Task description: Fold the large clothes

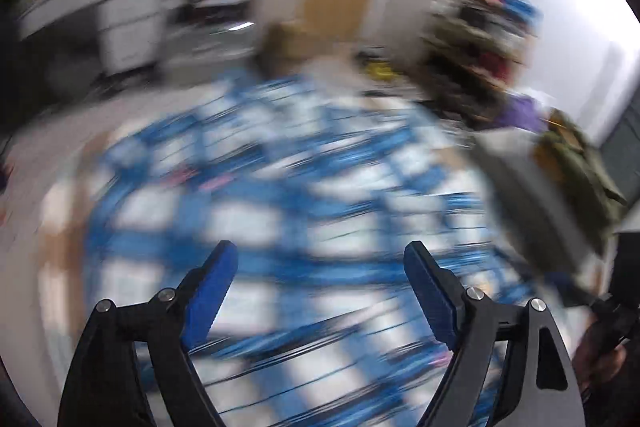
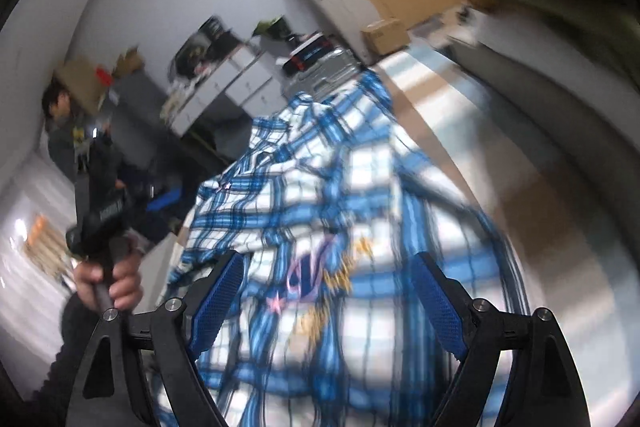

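Note:
A large blue and white plaid shirt (image 1: 280, 195) lies spread on the table, heavily blurred in the left wrist view. My left gripper (image 1: 320, 251) hovers over it, open, with nothing between its blue pads (image 1: 212, 287). In the right wrist view the same shirt (image 2: 320, 187) lies rumpled, with a pink and gold emblem (image 2: 316, 275) showing. My right gripper (image 2: 328, 261) stands open above that emblem and holds no cloth. At the left a hand (image 2: 108, 283) grips the black handle of the other gripper (image 2: 162, 203), beside the shirt's edge.
A heap of mixed clothes (image 1: 484, 39) and an olive garment (image 1: 580, 167) sit at the table's right. White drawer cabinets (image 2: 240, 83), a cardboard box (image 2: 384, 35) and a seated person (image 2: 60, 119) are beyond the table (image 2: 440, 99).

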A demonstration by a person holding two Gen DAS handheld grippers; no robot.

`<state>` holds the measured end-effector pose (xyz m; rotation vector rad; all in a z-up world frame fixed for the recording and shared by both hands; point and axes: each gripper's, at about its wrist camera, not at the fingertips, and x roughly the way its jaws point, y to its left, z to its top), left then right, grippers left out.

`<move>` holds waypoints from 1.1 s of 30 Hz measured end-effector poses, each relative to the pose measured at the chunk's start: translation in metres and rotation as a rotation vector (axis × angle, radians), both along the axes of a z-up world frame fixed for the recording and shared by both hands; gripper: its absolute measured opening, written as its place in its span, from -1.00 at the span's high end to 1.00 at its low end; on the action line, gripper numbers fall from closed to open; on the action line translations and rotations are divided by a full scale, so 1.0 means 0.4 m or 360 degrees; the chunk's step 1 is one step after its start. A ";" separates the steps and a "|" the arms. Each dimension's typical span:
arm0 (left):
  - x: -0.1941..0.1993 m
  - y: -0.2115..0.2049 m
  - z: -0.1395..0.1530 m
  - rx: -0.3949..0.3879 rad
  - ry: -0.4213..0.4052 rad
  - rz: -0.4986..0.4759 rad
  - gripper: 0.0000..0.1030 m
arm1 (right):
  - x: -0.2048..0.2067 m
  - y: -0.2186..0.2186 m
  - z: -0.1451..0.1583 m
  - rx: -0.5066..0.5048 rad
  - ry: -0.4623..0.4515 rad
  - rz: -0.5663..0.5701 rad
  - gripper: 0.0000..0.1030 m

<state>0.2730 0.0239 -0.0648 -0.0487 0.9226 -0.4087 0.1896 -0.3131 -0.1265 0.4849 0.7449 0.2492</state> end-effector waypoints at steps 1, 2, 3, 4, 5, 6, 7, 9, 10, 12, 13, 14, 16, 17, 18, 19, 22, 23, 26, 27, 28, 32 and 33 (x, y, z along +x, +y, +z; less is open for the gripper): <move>0.008 0.053 -0.029 -0.0018 0.0069 0.0087 -0.59 | 0.061 0.017 0.012 -0.0120 0.0008 0.0022 -0.69; 0.012 0.099 -0.055 -0.0075 0.0127 0.0148 -0.59 | 0.111 0.030 0.015 -0.0216 0.0024 0.0032 -0.69; 0.006 0.135 -0.067 -0.0116 0.0159 0.0191 -0.59 | 0.164 0.040 0.012 -0.0304 0.0049 0.0043 -0.69; 0.005 0.161 -0.081 -0.0137 0.0172 0.0241 -0.59 | 0.213 0.048 0.003 -0.0376 0.0086 0.0044 -0.69; 0.002 0.183 -0.095 -0.0145 0.0172 0.0291 -0.59 | 0.246 0.048 -0.009 -0.0409 0.0124 0.0042 -0.69; -0.012 0.200 -0.098 -0.0147 0.0171 0.0306 -0.59 | 0.290 0.051 -0.025 -0.0430 0.0183 0.0042 -0.67; -0.014 0.204 -0.104 -0.0143 0.0169 0.0314 -0.59 | 0.335 0.055 -0.045 -0.0448 0.0244 0.0041 -0.67; -0.023 0.207 -0.114 -0.0149 0.0164 0.0328 -0.59 | 0.389 0.060 -0.079 -0.0461 0.0335 0.0046 -0.33; -0.028 0.212 -0.120 -0.0165 0.0156 0.0334 -0.59 | 0.412 0.068 -0.095 -0.0486 0.0385 0.0064 -0.17; -0.028 0.206 -0.135 -0.0177 0.0148 0.0352 -0.59 | 0.436 0.087 -0.119 -0.0574 0.0462 0.0106 0.87; -0.028 0.203 -0.141 -0.0175 0.0152 0.0365 -0.59 | 0.439 0.094 -0.125 -0.0592 0.0479 0.0115 1.00; -0.029 0.203 -0.145 -0.0179 0.0159 0.0364 -0.59 | 0.437 0.097 -0.122 -0.0588 0.0461 0.0111 1.00; -0.037 0.211 -0.137 -0.0166 0.0150 0.0347 -0.59 | 0.428 0.107 -0.094 -0.0638 0.0391 0.0094 1.00; -0.044 0.225 -0.127 -0.0157 0.0139 0.0345 -0.59 | 0.426 0.112 -0.070 -0.0663 0.0333 0.0092 1.00; -0.044 0.225 -0.120 -0.0145 0.0116 0.0341 -0.59 | 0.416 0.120 -0.032 -0.0708 0.0241 0.0087 1.00; -0.043 0.220 -0.113 -0.0135 0.0094 0.0331 -0.59 | 0.416 0.123 -0.004 -0.0752 0.0186 0.0075 1.00; -0.035 0.218 -0.109 -0.0098 0.0071 0.0307 -0.59 | 0.426 0.116 0.067 -0.0835 0.0061 0.0000 1.00; -0.030 0.210 -0.106 -0.0090 0.0069 0.0292 -0.59 | 0.439 0.109 0.081 -0.0838 0.0067 0.0013 1.00; -0.032 0.205 -0.106 -0.0099 0.0050 0.0280 -0.59 | 0.456 0.066 0.059 -0.0679 0.0211 0.0005 0.93; -0.034 0.207 -0.107 -0.0111 0.0050 0.0278 -0.59 | 0.445 0.049 0.044 -0.0605 0.0212 -0.0002 0.89; -0.038 0.206 -0.111 -0.0130 0.0051 0.0275 -0.59 | 0.434 0.034 0.020 -0.0574 0.0231 -0.0003 0.74; -0.040 0.194 -0.133 -0.0132 0.0089 0.0256 -0.59 | 0.401 0.013 -0.062 -0.0585 0.0307 -0.0004 0.03; -0.038 0.187 -0.140 -0.0125 0.0107 0.0238 -0.59 | 0.396 0.012 -0.070 -0.0598 0.0320 -0.0007 0.03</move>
